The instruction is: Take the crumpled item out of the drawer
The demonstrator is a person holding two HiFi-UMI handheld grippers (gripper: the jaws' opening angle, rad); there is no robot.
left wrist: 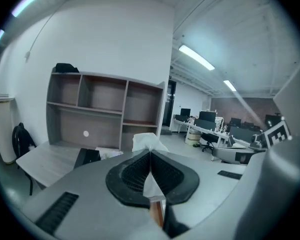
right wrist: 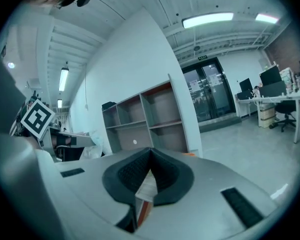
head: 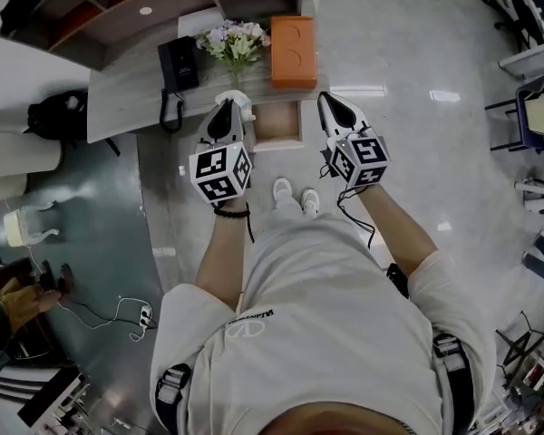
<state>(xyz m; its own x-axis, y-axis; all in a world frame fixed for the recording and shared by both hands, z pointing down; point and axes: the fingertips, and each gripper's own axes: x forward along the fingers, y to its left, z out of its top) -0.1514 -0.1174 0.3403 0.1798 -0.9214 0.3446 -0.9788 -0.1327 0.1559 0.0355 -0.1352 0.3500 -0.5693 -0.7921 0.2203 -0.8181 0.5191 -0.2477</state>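
Observation:
My left gripper [head: 225, 106] is shut on a white crumpled item [head: 239, 103], which sticks out past the fingertips above the desk's front edge. In the left gripper view the crumpled item [left wrist: 148, 141] bulges beyond the closed left gripper [left wrist: 150, 154], and a strip of it shows between the pads. The small wooden drawer [head: 278, 140] stands pulled out under the desk, between the two grippers and below them. My right gripper [head: 327, 101] hovers to the drawer's right, held level; in its own view the right gripper [right wrist: 150, 152] is shut with nothing in it.
On the grey desk [head: 127, 102] stand a black phone [head: 177, 65], a bunch of flowers [head: 236, 42] and an orange box [head: 294, 51]. An open shelf unit [left wrist: 105, 114] rises behind it. My white shoes [head: 295, 196] are on the glossy floor before the drawer.

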